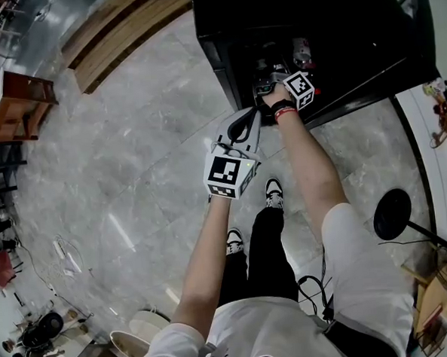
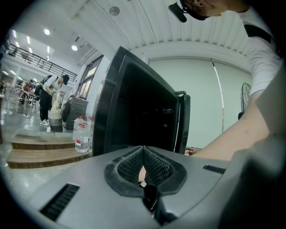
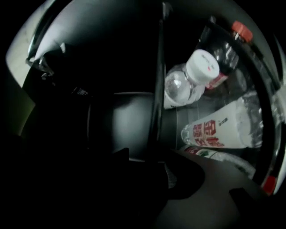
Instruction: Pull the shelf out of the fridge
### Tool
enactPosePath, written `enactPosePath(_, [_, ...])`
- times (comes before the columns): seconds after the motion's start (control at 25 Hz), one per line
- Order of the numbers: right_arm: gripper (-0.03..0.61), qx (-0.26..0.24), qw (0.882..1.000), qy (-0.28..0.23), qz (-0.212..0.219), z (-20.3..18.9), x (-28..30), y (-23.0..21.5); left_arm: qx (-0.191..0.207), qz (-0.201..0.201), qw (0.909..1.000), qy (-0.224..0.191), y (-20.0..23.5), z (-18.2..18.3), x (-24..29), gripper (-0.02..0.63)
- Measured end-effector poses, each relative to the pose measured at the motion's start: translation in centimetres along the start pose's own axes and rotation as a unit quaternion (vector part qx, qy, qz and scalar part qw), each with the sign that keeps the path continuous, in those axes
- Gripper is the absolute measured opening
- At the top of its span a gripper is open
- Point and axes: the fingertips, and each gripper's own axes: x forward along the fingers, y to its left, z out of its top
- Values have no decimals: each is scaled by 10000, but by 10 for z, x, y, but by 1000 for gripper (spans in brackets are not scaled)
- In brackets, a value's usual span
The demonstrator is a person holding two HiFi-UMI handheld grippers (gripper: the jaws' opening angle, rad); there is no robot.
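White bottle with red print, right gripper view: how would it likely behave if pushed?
The white bottle lies on its side and is round, so a push would probably roll it. It looks mostly full, so it is likely heavy for its size. Its smooth wall may be slippery.

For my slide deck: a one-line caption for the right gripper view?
Inside the dark fridge: clear white-capped water bottle, red-capped dark bottle, white red-lettered bottle.

The person wears a white short-sleeved T-shirt (image 1: 252, 334), black trousers (image 1: 262, 254) and black-and-white trainers (image 1: 273, 193), with a red band (image 1: 284, 112) at the right wrist. The left tongs (image 2: 143, 159) have a smooth grey shell and black ribbed pads (image 2: 158, 167). The left cube (image 1: 229, 173) and the right cube (image 1: 301, 88) bear black-and-white square markers.
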Motion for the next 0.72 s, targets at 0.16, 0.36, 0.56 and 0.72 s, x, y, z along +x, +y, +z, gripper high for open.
enactPosePath(0.16, [198,296,9995,-71,16,-1,10,-4,-49,19,10000,43,4,-5,-3,17])
enactPosePath(0.36, [14,425,9986,-231,-197,3,13,-7,72,-83,9999,109,4,-8,-3,17])
enactPosePath(0.56, [17,562,9981,-186,-178,1,7,-9,69,61,9999,110,19,-7,-10,17])
enactPosePath(0.72, [18,476,9986,-167,-183,2,-2,-10,54,107,9999,79,23,-5,-16,17])
